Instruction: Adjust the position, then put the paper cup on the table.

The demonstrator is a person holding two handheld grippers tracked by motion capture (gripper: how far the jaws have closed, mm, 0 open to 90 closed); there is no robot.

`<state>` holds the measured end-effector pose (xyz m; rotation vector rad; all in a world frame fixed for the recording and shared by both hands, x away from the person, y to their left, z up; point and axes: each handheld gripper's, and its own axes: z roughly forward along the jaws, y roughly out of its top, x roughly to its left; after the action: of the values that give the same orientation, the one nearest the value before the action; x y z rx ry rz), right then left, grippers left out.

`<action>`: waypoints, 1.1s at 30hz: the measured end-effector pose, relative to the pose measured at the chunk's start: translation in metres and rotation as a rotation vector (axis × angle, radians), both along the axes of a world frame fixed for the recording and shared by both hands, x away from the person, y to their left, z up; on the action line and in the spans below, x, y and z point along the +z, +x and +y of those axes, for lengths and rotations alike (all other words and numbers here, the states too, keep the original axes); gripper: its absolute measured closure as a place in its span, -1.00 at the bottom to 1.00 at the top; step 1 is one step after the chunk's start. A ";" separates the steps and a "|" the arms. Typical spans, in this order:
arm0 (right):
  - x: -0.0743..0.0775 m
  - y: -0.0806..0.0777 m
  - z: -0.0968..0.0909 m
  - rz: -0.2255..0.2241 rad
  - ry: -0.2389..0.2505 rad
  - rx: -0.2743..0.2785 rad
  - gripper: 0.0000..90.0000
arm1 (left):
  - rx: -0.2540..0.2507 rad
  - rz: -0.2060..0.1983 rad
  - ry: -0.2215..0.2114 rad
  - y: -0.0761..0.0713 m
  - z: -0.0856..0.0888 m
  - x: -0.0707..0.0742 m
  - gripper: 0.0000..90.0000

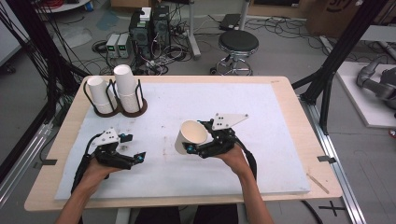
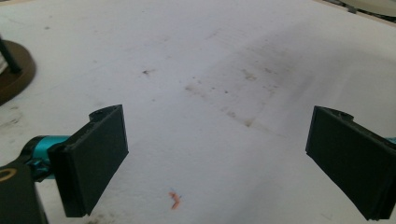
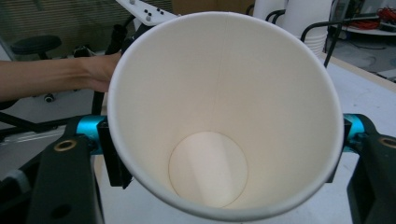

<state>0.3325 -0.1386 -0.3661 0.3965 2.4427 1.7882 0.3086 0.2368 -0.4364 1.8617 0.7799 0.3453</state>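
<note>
White foam-covered table (image 1: 261, 100): right gripper (image 1: 192, 148) clamps a white paper cup (image 1: 190, 135) near its base, tilted; left gripper (image 1: 132, 148) hovers wide open, empty, ready to assist.

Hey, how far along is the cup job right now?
Looks done: two holders at the table's far left already carry white cups. In hand: the right tool is shut on one paper cup, held tilted above the white mat, its inside empty in the right gripper view. The left tool is open and holds nothing. Probably left: placing this cup, though where it goes isn't clear.
</note>
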 end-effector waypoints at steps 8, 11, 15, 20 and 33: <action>0.000 0.002 -0.002 0.006 0.002 -0.015 -0.40 | 0.039 0.005 -0.015 0.000 0.011 -0.006 -0.88; 0.000 0.003 -0.002 0.000 -0.003 -0.016 -0.40 | 0.045 0.009 -0.016 0.000 0.012 -0.007 -0.88; 0.000 0.003 -0.003 0.000 -0.008 -0.021 -0.40 | 0.048 0.008 -0.021 0.000 0.012 -0.007 -0.88; 0.000 0.004 -0.003 0.001 -0.013 -0.028 -0.40 | 0.053 0.014 -0.028 0.001 0.013 -0.008 -0.88; -0.002 0.007 -0.001 0.001 -0.036 -0.054 -0.40 | 0.077 0.011 -0.037 0.002 0.013 -0.012 -0.88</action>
<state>0.3397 -0.1400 -0.3683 0.4558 2.4367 1.7201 0.3108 0.2494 -0.4485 1.8034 0.8618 0.3667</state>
